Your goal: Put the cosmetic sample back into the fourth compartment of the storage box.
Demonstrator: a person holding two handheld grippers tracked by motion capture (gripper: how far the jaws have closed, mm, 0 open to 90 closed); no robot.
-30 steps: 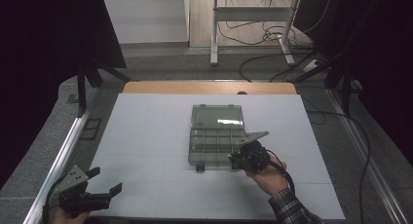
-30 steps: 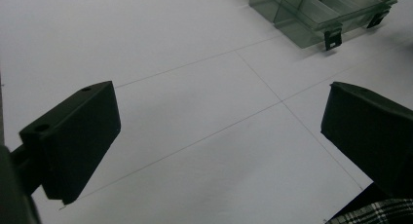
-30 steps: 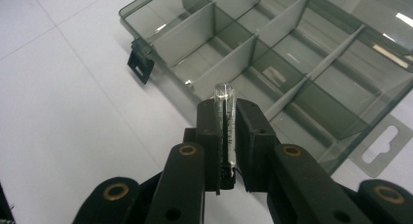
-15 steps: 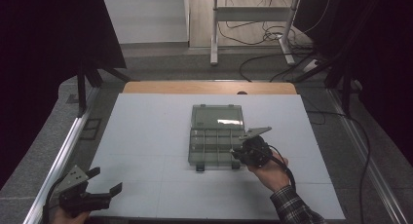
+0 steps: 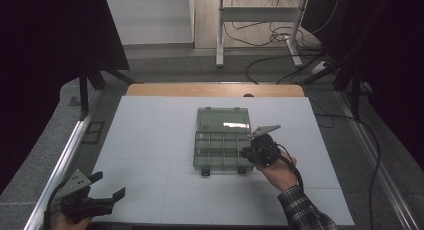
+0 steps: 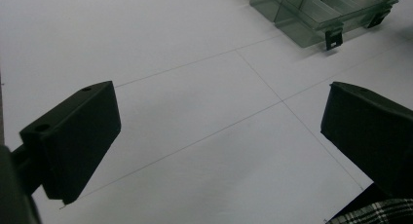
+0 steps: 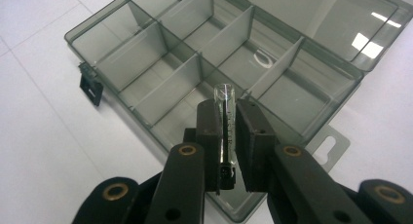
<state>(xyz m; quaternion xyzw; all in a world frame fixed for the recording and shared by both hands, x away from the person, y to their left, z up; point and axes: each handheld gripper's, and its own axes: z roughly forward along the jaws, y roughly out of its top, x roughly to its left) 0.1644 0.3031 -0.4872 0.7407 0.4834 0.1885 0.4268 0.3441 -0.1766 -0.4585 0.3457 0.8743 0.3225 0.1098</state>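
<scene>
A clear grey compartment box (image 5: 221,146) lies open at mid table, its lid (image 5: 223,119) flat behind it and its dividers (image 7: 160,48) bare. My right gripper (image 5: 250,153) hovers at the box's near right corner, shut on a small glass vial (image 7: 224,98) with a dark cap. The vial stands upright between the jaws, above a near compartment. My left gripper (image 5: 108,185) rests at the table's near left corner, its jaws wide apart with nothing between them (image 6: 219,121). From there the box (image 6: 311,14) lies far off.
The white table top (image 5: 150,140) has a wooden strip (image 5: 215,90) along its far edge and a metal rail (image 5: 65,160) on the left. Two black latches (image 5: 205,172) hang from the box's front. Cables (image 5: 280,40) and a stand lie on the floor beyond.
The right hand has drifted slightly farther along the box's right side with the vial still held. The left gripper has stayed put.
</scene>
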